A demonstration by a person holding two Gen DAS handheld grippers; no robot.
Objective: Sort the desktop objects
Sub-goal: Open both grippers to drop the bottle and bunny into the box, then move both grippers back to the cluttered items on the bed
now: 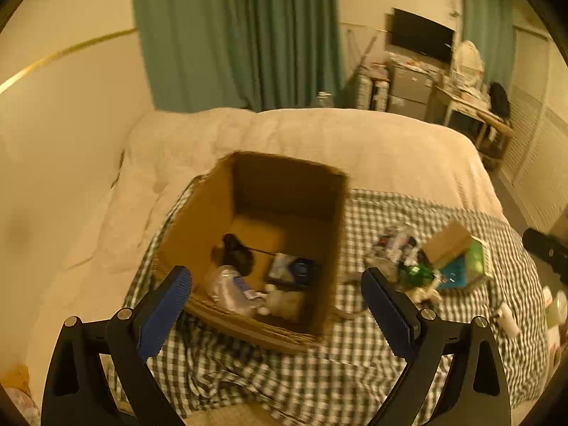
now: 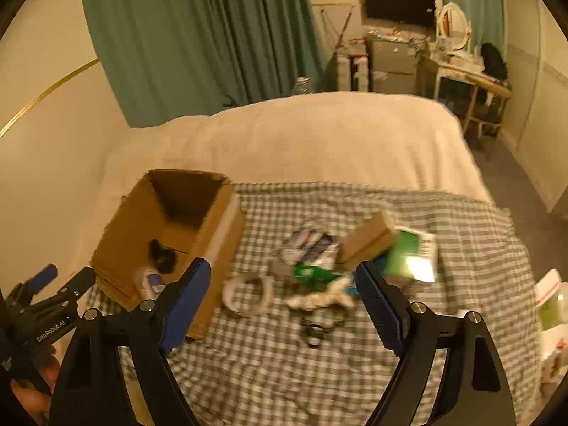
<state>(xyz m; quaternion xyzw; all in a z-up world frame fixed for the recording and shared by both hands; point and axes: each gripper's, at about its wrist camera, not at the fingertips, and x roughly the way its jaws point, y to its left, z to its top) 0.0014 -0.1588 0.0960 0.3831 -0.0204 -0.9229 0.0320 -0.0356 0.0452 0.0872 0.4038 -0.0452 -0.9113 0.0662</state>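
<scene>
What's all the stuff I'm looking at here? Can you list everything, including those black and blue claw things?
Cardboard box: one, brown, open, on the checked cloth, left of the pile.
Items inside the box: several, blurred; one black, one clear plastic, one whitish.
Checked cloth: one, green and white, spread over the bed.
Blanket: one, cream, on the bed beyond the cloth.
Tape roll: one, whitish, on the cloth right of the box.
Loose pile: mixed items on the cloth, too blurred to count.
Small brown box: one, tilted, in the pile.
Green packet: one, right side of the pile.
Curtain: green, behind the bed.
Television: one, black, far wall.
Left tool: one, black with blue pads, open, over the box.
Right tool: one, same colours, open, over the pile.
</scene>
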